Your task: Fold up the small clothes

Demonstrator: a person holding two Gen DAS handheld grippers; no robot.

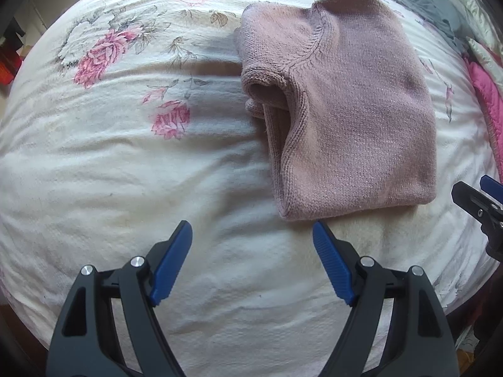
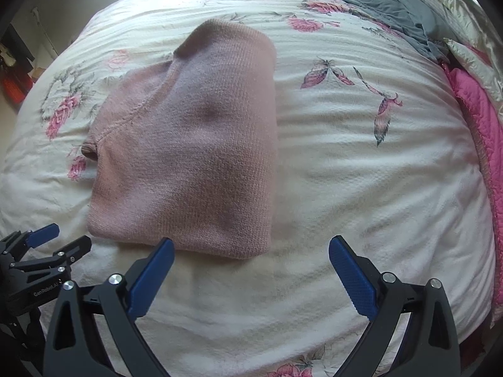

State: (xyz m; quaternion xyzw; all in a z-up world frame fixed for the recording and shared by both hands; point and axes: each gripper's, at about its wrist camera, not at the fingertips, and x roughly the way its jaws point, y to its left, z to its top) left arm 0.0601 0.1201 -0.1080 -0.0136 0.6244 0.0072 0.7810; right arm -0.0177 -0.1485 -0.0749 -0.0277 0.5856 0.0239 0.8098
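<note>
The left hand-held gripper (image 1: 251,232) hovers with its blue-padded jaws spread wide and empty, just short of the near edge of the folded dusty-pink knitted sweater (image 1: 342,110). The right hand-held gripper (image 2: 251,251) is equally wide and empty. The sweater lies flat on the white floral bedspread (image 1: 110,157).

Black tongs (image 1: 251,229), ribbed blue pads (image 2: 353,278), silver pivot screws (image 1: 137,261), white lettering
</note>
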